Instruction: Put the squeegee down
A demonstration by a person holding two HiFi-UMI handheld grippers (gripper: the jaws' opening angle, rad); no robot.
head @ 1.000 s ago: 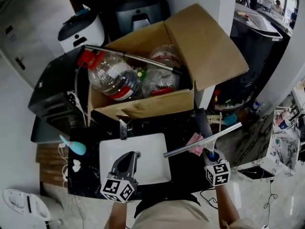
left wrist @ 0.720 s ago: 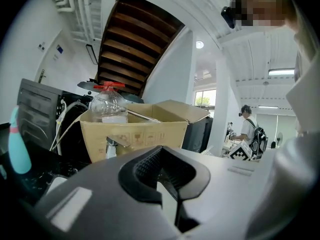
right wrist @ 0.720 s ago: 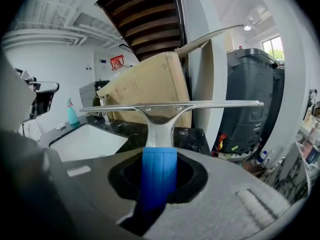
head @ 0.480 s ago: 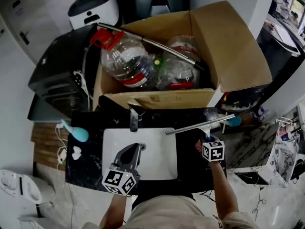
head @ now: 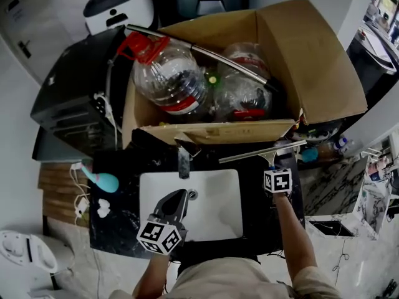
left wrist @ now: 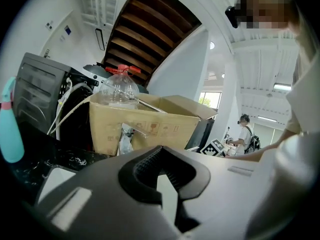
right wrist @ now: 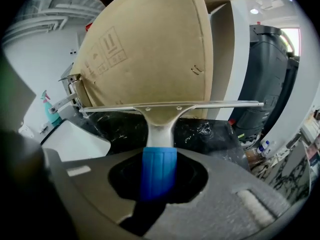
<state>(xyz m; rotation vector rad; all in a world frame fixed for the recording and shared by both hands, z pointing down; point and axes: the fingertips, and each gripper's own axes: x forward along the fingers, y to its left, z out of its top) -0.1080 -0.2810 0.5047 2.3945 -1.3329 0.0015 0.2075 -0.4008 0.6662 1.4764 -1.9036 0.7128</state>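
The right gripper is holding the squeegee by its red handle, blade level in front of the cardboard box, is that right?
No, the handle is blue, not red. The right gripper view shows the right gripper shut on the blue handle of the squeegee, blade level in front of the cardboard box.

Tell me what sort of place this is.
Probably a washbasin corner used for storage: a white sink with faucet in a black counter, and behind it a cardboard box of plastic bottles.
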